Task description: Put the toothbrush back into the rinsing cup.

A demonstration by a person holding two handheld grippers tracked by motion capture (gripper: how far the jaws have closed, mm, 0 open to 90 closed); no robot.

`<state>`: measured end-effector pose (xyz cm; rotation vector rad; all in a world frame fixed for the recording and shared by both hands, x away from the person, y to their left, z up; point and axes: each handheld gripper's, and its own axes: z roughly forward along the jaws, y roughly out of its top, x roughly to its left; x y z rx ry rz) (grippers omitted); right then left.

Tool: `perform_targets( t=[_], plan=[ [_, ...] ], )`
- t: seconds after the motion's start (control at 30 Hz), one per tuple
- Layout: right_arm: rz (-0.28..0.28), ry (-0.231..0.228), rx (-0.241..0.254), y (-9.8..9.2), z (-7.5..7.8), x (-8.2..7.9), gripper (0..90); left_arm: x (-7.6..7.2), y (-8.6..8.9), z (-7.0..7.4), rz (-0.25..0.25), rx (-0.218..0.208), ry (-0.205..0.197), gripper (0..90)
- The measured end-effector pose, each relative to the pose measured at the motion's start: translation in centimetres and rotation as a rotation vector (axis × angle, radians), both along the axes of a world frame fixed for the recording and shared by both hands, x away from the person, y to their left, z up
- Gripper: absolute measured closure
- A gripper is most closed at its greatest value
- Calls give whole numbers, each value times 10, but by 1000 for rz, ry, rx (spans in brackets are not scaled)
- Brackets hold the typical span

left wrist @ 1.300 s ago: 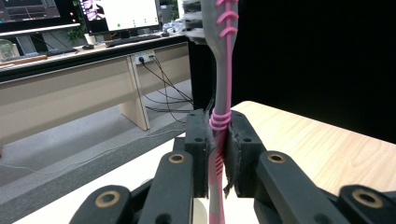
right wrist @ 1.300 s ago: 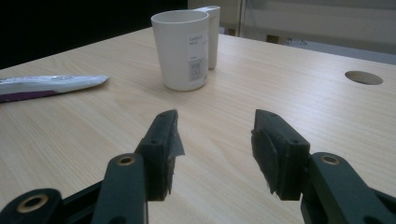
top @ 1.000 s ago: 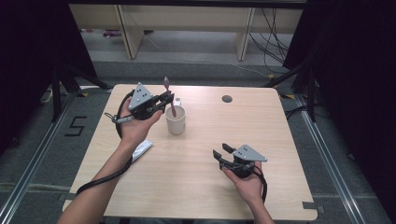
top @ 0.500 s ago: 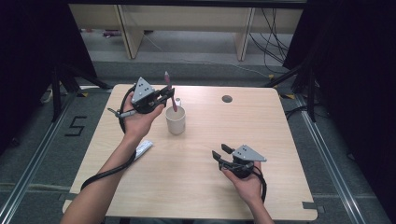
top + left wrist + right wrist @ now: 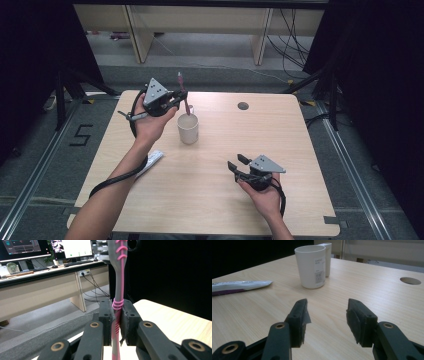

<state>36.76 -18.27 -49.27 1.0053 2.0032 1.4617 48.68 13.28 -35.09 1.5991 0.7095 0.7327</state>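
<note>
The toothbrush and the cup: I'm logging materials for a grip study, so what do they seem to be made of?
Toothbrush: likely hard grey plastic with pink rubbery ribs and rings along the handle; matte look.
Cup: probably smooth white plastic, possibly ceramic; even satin surface, thin rim, printed label stuck on its side.

Toothbrush: a second ago its lower end sat inside the white cup; now it is lifted out and held above the cup's rim, roughly upright.
Left gripper: has risen a little from cup level and drawn slightly back toward the table's far edge, jaws clamped on the toothbrush handle throughout.
</note>
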Motion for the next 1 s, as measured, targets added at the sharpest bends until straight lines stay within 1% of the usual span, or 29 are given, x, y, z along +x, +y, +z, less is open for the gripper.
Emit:
perform_targets(
  t=[0.07,0.1,0.17,0.2,0.23,0.27,0.3,0.33,0.37,0.47,0.5,0.53,0.57,0.6,0.63,0.67,0.77,0.8,0.83,0.9,0.93,0.97,1.0],
  plan=[
    [2,0,1,0,0,0,515,2,0,0,1,6,-2,802],
    [-3,2,-8,-1,0,0,515,5,0,-1,6,8,-1,801],
    [-3,-6,-2,0,0,1,515,6,0,-1,7,8,-1,802],
    [-1,-1,-9,-1,0,0,515,7,-1,-1,5,12,-3,801],
    [-4,-8,-18,-2,0,1,515,9,-1,-2,5,12,-4,801],
    [-5,-6,-18,-1,0,1,515,11,-1,-2,4,14,-18,802],
    [1,9,3,0,-1,1,515,11,-1,-2,6,12,-5,801],
    [2,22,8,1,0,0,515,12,-2,-3,8,14,-3,801],
    [5,21,9,1,0,0,515,14,-2,-3,12,20,-5,801],
    [-4,-13,-15,-1,1,1,514,18,-3,-5,14,26,0,801],
    [0,-2,-2,0,0,1,515,19,-4,-5,18,26,2,801],
    [0,7,-2,0,1,0,515,20,-4,-6,19,23,3,801],
    [-2,6,-3,0,1,0,514,21,-4,-6,22,25,2,801],
    [0,19,10,1,1,0,514,23,-4,-7,26,24,0,801],
    [-3,18,6,0,1,0,514,24,-3,-7,27,27,-1,801],
    [-3,3,0,0,1,1,514,25,-3,-8,28,29,-1,801],
    [2,7,3,0,1,1,514,28,-3,-8,31,30,-2,801],
    [1,-8,-8,0,1,1,514,29,-4,-8,32,27,-3,801],
    [-9,10,2,1,1,0,514,30,-4,-9,34,29,-4,801],
    [2,2,0,1,1,1,514,32,-4,-10,28,34,-9,801],
    [1,13,5,1,1,1,513,33,-4,-10,28,37,-11,801],
    [2,-4,-7,1,1,1,513,33,-5,-10,29,34,-6,800],
    [-13,33,17,2,2,-2,513,34,-5,-11,24,34,-4,801]
  ],
)
